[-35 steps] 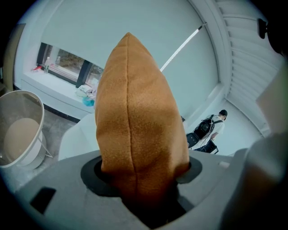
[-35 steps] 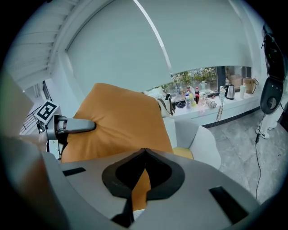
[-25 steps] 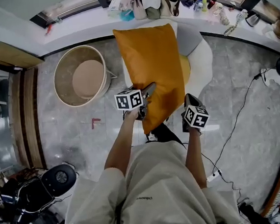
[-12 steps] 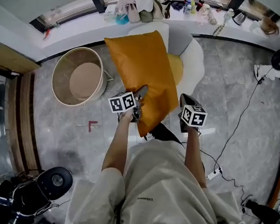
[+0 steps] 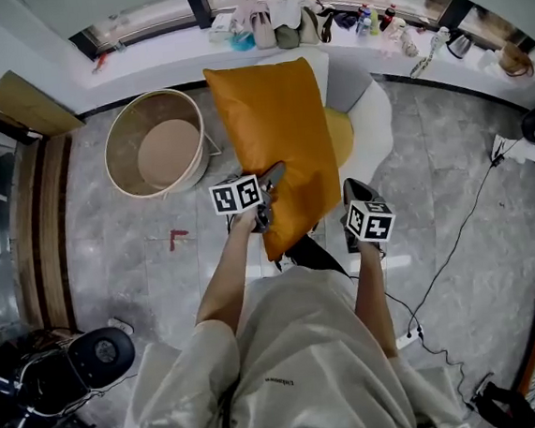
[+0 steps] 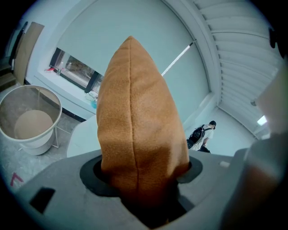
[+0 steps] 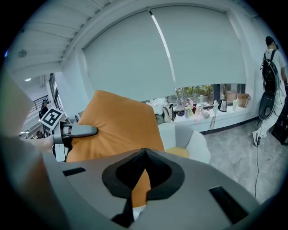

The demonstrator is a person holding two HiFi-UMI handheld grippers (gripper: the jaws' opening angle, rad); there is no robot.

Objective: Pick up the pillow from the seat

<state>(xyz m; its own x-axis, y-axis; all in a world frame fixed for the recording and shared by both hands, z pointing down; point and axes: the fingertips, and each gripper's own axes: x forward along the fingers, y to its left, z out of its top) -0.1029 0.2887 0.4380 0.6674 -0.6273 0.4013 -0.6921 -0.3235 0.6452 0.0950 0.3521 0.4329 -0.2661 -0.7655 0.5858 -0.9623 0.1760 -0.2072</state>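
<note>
An orange pillow hangs upright in the air above the white armchair, clear of its yellow seat pad. My left gripper is shut on the pillow's lower left edge; in the left gripper view the pillow rises from between the jaws of that gripper, filling the middle. My right gripper is just right of the pillow's lower corner, shut with nothing in it. The right gripper view looks over its closed jaws at the pillow, with the left gripper clamped on it.
A round beige basket stands on the grey floor left of the chair. A window ledge behind holds bags and bottles. Black cables run across the floor at right. A person with a backpack stands far right.
The pillow stays gripped by my left gripper and hangs much as before. Both grippers have shifted only slightly.
</note>
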